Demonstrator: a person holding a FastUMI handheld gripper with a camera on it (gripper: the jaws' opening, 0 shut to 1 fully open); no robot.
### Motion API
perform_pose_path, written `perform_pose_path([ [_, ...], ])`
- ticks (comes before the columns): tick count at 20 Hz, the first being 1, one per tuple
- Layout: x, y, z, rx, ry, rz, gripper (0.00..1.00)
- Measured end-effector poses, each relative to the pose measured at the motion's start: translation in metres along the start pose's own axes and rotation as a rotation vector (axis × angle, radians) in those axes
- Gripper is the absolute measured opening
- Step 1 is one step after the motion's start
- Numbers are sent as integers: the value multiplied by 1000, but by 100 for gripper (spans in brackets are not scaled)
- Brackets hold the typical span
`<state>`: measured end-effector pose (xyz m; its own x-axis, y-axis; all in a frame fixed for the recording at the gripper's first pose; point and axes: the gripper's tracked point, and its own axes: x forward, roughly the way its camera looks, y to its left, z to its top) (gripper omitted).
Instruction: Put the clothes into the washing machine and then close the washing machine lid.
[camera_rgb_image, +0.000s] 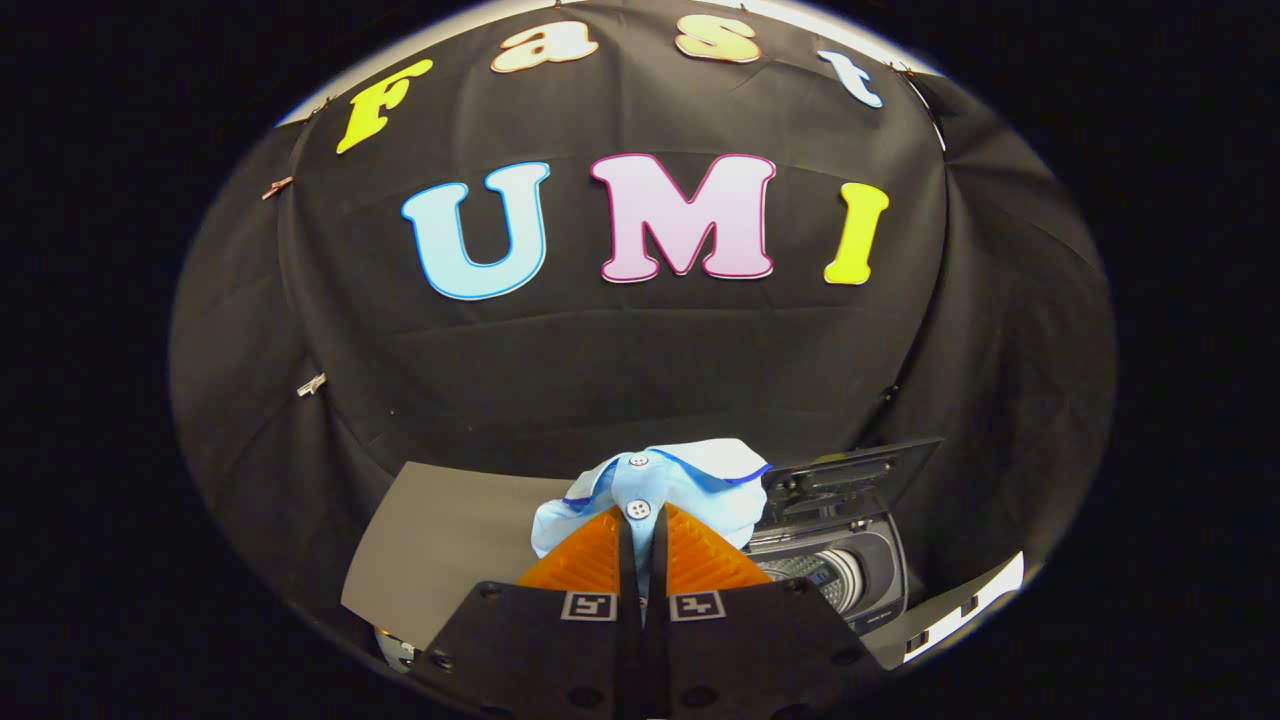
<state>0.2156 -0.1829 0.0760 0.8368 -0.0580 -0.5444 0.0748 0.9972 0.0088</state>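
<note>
A small dark top-loading washing machine (840, 575) is seen with its lid (850, 475) raised and its ribbed drum exposed, beyond and to one side of the fingers. A light blue buttoned shirt with darker blue trim (690, 480) is held bunched and lifted above a grey mat (450, 540), clamped between the closed fingers of the hand-held gripper (641, 530). The carry is judged best done by keeping the garment high until it is over the drum, so no loose fabric is caught on the rim. Two white buttons are visible along the placket.
</note>
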Motion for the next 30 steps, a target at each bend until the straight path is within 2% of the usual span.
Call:
perform_pose_path([
  [6,6,-65,2,2,6,-48,5],
  [14,38,-157,-23,20,58,-130,5],
  [22,81,-236,-97,16,179,-212,5],
  [30,130,-267,-191,39,290,-208,5],
])
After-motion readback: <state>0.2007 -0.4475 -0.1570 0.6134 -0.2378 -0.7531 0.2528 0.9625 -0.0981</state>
